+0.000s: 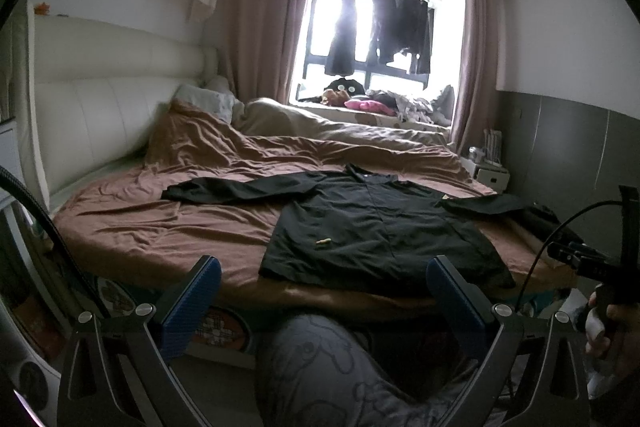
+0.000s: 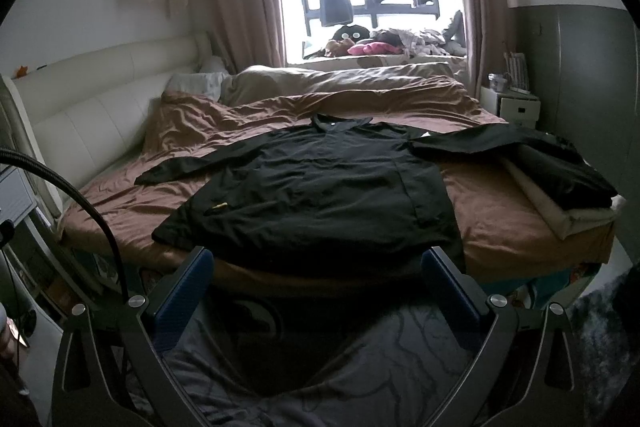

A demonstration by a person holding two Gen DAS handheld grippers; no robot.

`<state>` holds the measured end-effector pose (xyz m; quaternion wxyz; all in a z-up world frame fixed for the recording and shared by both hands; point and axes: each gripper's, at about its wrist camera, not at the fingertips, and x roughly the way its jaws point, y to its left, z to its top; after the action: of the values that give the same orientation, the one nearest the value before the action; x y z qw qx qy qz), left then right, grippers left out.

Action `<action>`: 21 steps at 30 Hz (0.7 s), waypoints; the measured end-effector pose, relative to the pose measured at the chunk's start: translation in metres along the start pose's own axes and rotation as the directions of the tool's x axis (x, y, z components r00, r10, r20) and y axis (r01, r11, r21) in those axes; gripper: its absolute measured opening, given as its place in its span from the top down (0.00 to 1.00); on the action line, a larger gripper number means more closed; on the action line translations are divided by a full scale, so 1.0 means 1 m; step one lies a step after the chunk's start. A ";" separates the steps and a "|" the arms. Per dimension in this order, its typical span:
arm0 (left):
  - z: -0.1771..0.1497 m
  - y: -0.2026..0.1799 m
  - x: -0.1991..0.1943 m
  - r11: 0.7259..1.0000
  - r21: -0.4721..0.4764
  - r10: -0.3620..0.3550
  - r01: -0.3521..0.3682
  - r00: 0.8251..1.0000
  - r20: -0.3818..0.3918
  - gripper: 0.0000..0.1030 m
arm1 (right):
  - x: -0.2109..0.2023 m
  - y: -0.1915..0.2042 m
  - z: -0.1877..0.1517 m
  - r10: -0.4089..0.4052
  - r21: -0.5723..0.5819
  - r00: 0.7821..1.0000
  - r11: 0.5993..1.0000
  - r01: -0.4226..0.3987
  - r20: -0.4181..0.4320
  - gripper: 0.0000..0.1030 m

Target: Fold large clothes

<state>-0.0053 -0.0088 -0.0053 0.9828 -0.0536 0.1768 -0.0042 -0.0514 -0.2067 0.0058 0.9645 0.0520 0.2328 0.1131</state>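
A large black long-sleeved shirt point(image 1: 372, 227) point(image 2: 320, 187) lies flat on the brown bed cover point(image 1: 160, 227) point(image 2: 500, 203), collar toward the window, both sleeves spread sideways. A small yellowish tag point(image 1: 323, 242) point(image 2: 219, 205) sits on its left lower part. My left gripper point(image 1: 324, 287) is open, held short of the bed's near edge, below the shirt's hem. My right gripper point(image 2: 318, 277) is open too, just before the hem. Neither touches the cloth.
A stack of folded dark and cream clothes point(image 2: 560, 183) rests at the bed's right edge. A white headboard point(image 1: 100, 107) runs along the left. A white nightstand point(image 2: 516, 107) stands at the far right. A person's patterned trouser leg point(image 1: 320, 367) fills the foreground. Clothes hang at the window point(image 1: 380, 27).
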 end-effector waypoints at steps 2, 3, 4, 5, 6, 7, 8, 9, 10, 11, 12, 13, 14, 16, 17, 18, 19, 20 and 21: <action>0.000 0.000 0.000 1.000 -0.001 -0.002 0.002 1.000 0.000 0.00 | 0.000 -0.001 0.000 0.000 0.000 1.000 1.000 0.000 0.000 0.00; 0.000 0.000 0.001 1.000 -0.001 -0.001 0.001 1.000 0.000 0.00 | 0.000 0.000 0.000 0.000 0.000 1.000 1.000 0.000 0.000 0.00; -0.001 0.000 0.000 1.000 0.000 -0.001 0.001 1.000 0.000 0.00 | 0.000 -0.001 0.000 0.000 0.000 1.000 1.000 0.000 -0.001 0.00; -0.001 0.000 0.000 1.000 -0.001 -0.001 0.001 1.000 -0.001 0.00 | 0.000 0.000 0.000 0.000 0.001 1.000 1.000 0.000 0.000 0.00; -0.002 0.000 0.000 1.000 -0.001 0.000 0.000 1.000 -0.001 0.00 | 0.001 0.000 0.001 0.000 0.000 1.000 1.000 0.000 -0.002 0.00; -0.002 -0.001 0.001 1.000 -0.003 0.000 0.000 1.000 -0.002 0.00 | 0.001 0.000 0.001 0.001 0.000 1.000 1.000 -0.001 -0.003 0.00; -0.001 0.001 0.000 1.000 -0.006 0.001 -0.001 1.000 -0.004 0.00 | 0.002 0.000 0.001 0.000 0.000 1.000 1.000 0.000 -0.005 0.00; -0.001 0.002 -0.001 1.000 -0.009 0.001 -0.002 1.000 -0.006 0.00 | 0.003 0.000 0.001 0.000 0.001 1.000 1.000 0.000 -0.007 0.00; 0.000 0.003 -0.001 1.000 -0.011 0.003 -0.003 1.000 -0.007 0.00 | 0.004 0.000 0.002 0.002 0.002 1.000 1.000 -0.002 -0.007 0.00; 0.000 0.003 0.000 1.000 -0.011 0.004 -0.005 1.000 -0.008 0.00 | 0.006 -0.001 0.002 0.003 0.004 1.000 1.000 -0.003 -0.009 0.00; 0.001 0.004 0.001 1.000 -0.012 0.005 -0.006 1.000 -0.009 0.00 | 0.006 -0.001 0.003 0.004 0.006 1.000 1.000 -0.003 -0.010 0.00; 0.001 0.004 0.001 1.000 -0.012 0.005 -0.005 1.000 -0.009 0.00 | 0.008 -0.001 0.004 0.005 0.006 1.000 1.000 -0.005 -0.010 0.00; 0.002 0.005 0.003 1.000 -0.014 0.006 -0.007 1.000 -0.012 0.00 | 0.009 -0.001 0.004 0.005 0.007 1.000 1.000 -0.005 -0.011 0.00; 0.004 0.007 0.006 1.000 -0.017 0.009 -0.009 1.000 -0.015 0.00 | 0.014 -0.002 0.006 0.008 0.008 1.000 1.000 -0.008 -0.015 0.00; 0.006 0.008 0.008 1.000 -0.019 0.010 -0.010 1.000 -0.019 0.00 | 0.017 -0.002 0.007 0.010 0.009 1.000 1.000 -0.009 -0.018 0.00; 0.007 0.009 0.010 1.000 -0.021 0.011 -0.011 1.000 -0.021 0.00 | 0.020 -0.002 0.008 0.011 0.008 1.000 1.000 -0.010 -0.021 0.00; 0.008 0.011 0.013 1.000 -0.023 0.012 -0.013 1.000 -0.025 0.00 | 0.023 -0.002 0.009 0.011 0.008 1.000 1.000 -0.011 -0.023 0.00; 0.009 0.012 0.017 1.000 -0.025 0.015 -0.015 0.999 -0.030 0.00 | 0.027 -0.002 0.011 0.012 0.007 1.000 1.000 -0.012 -0.026 0.00; 0.010 0.012 0.020 0.999 -0.027 0.017 -0.018 0.999 -0.034 0.00 | 0.030 -0.002 0.012 0.013 0.007 0.999 1.000 -0.013 -0.029 0.00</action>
<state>0.0170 0.0040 -0.0041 0.9788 -0.0657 0.1937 0.0058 -0.0194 -0.2021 0.0027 0.9601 0.0549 0.2468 0.1193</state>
